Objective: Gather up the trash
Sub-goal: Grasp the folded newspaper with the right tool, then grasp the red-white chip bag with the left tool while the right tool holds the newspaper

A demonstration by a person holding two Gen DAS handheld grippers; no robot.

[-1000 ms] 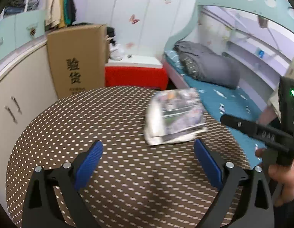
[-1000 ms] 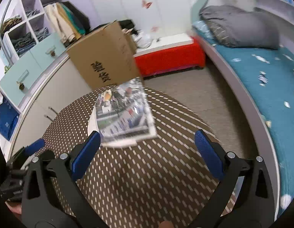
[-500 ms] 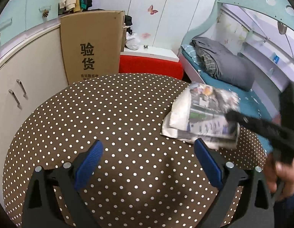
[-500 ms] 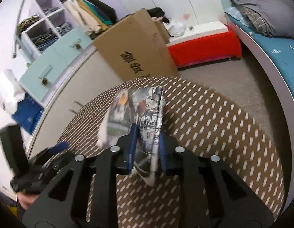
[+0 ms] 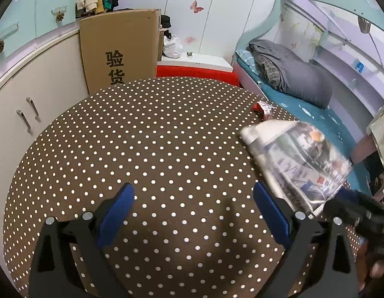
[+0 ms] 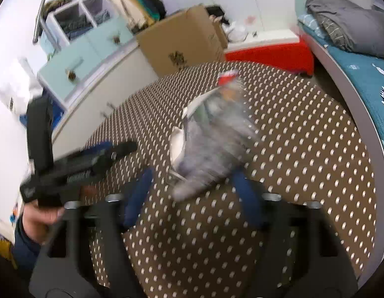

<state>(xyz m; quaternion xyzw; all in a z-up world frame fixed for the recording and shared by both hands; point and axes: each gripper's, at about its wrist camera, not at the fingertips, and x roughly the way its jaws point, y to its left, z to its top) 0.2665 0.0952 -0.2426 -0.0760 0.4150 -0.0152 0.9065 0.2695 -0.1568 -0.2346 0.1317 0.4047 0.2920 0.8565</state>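
A folded newspaper (image 5: pixel 298 159) hangs over the right edge of the round dotted table (image 5: pixel 142 149); it is blurred in the right wrist view (image 6: pixel 211 144). My right gripper (image 6: pixel 192 193) has its jaws apart, with the paper's near end between the blue fingertips (image 6: pixel 139 193). Whether it touches them I cannot tell. The right gripper's tip shows in the left wrist view (image 5: pixel 350 198) at the paper's near corner. My left gripper (image 5: pixel 194 211) is open and empty above the table's near part. A small red wrapper (image 5: pixel 263 108) lies at the table's far right.
A tall cardboard box (image 5: pixel 122 49) stands behind the table beside white cabinets (image 5: pixel 30 99). A red bench (image 5: pixel 194 70) sits at the back. A bed with a grey duvet (image 5: pixel 291 74) runs along the right. The left gripper shows at the left of the right wrist view (image 6: pixel 80 164).
The right gripper closed on the newspaper, lifted it toward the right edge, and has now opened its jaws. The red wrapper has come into view. The left gripper stayed open over the table.
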